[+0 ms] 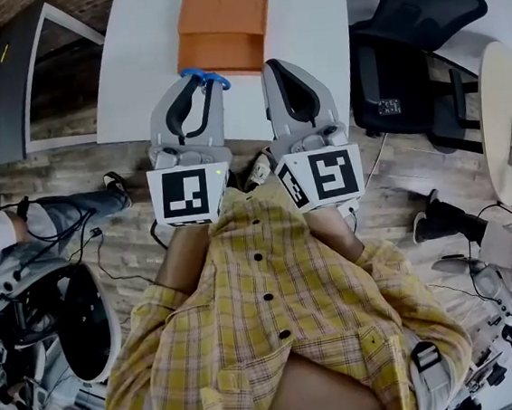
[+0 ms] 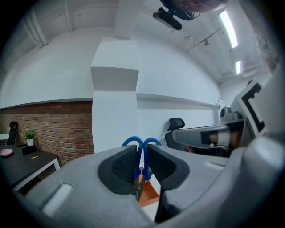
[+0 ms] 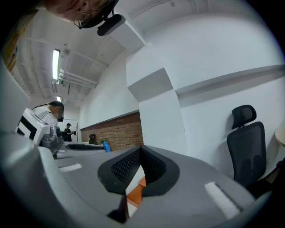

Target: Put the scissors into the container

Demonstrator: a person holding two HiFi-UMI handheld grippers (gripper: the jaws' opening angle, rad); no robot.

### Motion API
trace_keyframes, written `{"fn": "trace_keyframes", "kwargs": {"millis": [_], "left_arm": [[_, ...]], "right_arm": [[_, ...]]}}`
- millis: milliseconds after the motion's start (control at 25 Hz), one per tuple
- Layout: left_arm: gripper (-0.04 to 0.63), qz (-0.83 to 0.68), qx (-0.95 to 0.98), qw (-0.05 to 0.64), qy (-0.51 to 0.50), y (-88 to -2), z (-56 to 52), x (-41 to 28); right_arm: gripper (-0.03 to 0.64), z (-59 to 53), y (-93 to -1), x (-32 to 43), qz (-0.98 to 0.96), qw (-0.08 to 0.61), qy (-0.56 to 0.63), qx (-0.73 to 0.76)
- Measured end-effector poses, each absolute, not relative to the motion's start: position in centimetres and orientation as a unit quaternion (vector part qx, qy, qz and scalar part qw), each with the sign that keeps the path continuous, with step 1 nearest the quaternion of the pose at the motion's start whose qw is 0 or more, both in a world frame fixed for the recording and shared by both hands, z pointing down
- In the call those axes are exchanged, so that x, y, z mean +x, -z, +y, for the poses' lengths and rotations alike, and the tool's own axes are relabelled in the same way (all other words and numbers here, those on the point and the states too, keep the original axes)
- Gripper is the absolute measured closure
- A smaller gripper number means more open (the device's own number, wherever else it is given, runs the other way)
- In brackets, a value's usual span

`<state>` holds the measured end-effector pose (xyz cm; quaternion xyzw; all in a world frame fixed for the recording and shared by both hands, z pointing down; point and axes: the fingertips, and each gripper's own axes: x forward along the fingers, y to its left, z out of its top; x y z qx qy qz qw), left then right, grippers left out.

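Two blue loops: scissors (image 2: 132, 141) pinched in left hand-held gripper (image 2: 142, 160); boxy orange container (image 1: 222, 26).

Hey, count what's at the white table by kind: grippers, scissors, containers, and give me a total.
grippers: 2, the left gripper and the right gripper
scissors: 1, blue, clamped in the left gripper
container: 1, orange
total: 4

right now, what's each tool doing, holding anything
Left tool: closed on the scissors.
Right tool: closed, nothing in it.
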<state>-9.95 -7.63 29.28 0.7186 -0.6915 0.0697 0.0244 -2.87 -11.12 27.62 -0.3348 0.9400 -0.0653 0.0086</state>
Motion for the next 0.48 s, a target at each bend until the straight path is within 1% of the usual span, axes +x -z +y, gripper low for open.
{"fn": "trace_keyframes", "kwargs": {"millis": [240,480], "left_arm": [[0.517,-0.673,0.732,0.033,-0.097,-30.7,-9.3,-10.7],[0.517,-0.636,0.761,0.02,-0.127,-31.1,-11.8,-11.2]], "right_arm": [[0.611,-12.4,-28.4,-3.2,0.931,0.001,0.072,-0.357],[0.611,-13.6,-28.8,-4.1,0.92,-0.008,0.081,-0.384]]}}
